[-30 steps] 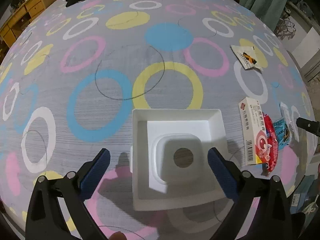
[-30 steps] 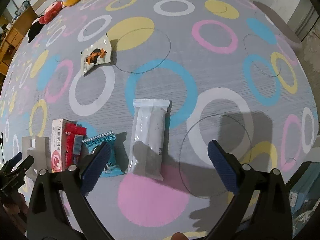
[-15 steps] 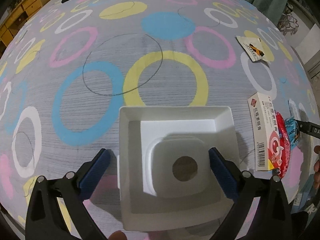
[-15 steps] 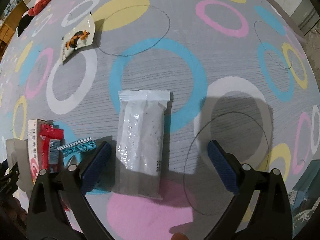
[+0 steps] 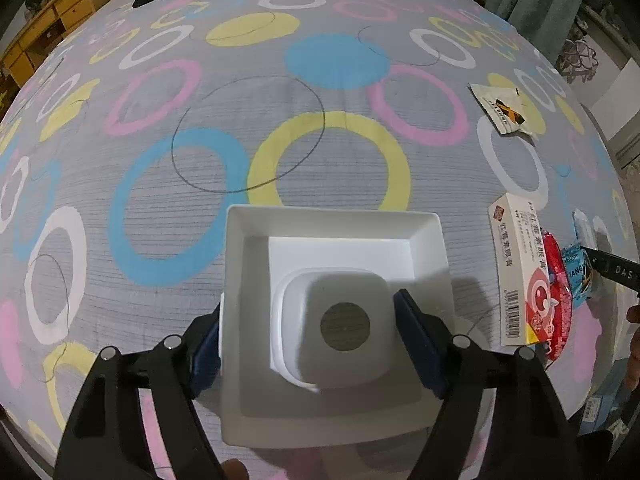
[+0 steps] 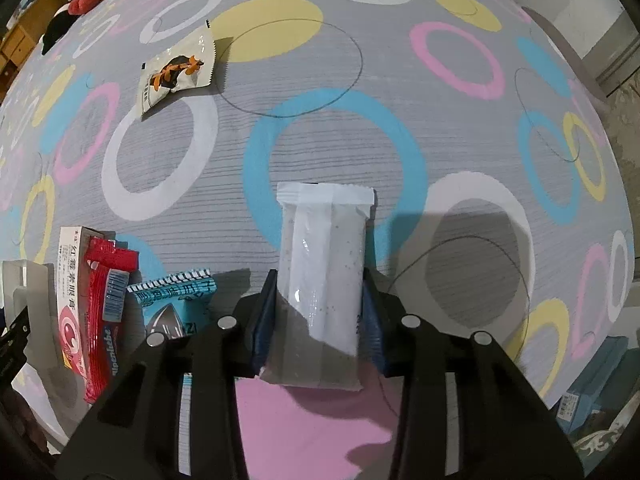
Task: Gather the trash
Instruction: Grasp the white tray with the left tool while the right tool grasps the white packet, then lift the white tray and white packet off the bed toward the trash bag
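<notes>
Under both of your grippers spreads the grey bedcover [image 5: 224,216] printed with coloured rings, and everything you need lies on it. Your left gripper [image 5: 308,332] has just been closing across the white bin [image 5: 336,224]: one pad sits against the outside of its nine-o'clock wall, the other reaches inside it beside the raised block on the bin's floor, so it looks clenched on the bin, though the inner pad's contact is hard to judge from this angle. In the right wrist view, your right gripper [image 6: 318,314] has just been closing too, and its pads now press both long edges of the pale sealed packet [image 6: 324,256], which is the piece of trash in hand. The packet's long axis runs from six to twelve o'clock, straight along the fingers, with its sealed end sticking out at twelve, so the grip is across the narrow width. The bin lies off toward nine o'clock from this gripper, past the blue wrapper [image 6: 176,304], the red wrapper [image 6: 104,304] and the white carton [image 6: 70,276] that cluster between the two hands. A torn white sachet [image 6: 176,72] lies well apart at about eleven o'clock. Your right hand is plainly the nearer one for all of these.
</notes>
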### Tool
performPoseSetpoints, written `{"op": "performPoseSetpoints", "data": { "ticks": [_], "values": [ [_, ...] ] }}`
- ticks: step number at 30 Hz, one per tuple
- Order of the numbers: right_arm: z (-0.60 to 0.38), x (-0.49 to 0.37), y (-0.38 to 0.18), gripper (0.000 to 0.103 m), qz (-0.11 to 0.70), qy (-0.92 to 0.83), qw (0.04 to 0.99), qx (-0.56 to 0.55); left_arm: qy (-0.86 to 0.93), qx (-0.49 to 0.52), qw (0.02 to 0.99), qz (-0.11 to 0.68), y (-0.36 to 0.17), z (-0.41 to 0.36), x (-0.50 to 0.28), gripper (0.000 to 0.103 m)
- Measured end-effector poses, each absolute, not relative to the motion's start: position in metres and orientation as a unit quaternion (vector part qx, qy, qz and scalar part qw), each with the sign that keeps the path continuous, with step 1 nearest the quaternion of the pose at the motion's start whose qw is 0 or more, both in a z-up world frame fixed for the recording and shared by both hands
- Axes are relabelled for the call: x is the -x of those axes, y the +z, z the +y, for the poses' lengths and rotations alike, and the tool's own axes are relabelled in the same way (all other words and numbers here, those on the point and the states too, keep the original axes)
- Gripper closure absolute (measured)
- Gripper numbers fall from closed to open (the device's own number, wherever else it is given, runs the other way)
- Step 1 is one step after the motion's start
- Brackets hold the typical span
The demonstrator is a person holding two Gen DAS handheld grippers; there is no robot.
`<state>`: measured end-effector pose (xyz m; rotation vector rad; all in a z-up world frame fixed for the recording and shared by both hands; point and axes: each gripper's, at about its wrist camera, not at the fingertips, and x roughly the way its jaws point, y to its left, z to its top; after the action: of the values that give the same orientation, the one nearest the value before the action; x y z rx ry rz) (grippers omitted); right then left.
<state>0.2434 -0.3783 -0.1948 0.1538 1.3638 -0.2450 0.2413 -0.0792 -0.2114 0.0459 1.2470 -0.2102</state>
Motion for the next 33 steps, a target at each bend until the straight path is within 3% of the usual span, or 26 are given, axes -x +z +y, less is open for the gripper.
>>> {"op": "performPoseSetpoints", "data": {
  "ticks": [33],
  "values": [
    [-0.384,-0.190,-0.116,0.065,0.563,-0.088,0.820,-0.055,-0.087,-0.013,0.838,0.539,-0.156,-0.054,-0.205,0.029]
  ]
}}
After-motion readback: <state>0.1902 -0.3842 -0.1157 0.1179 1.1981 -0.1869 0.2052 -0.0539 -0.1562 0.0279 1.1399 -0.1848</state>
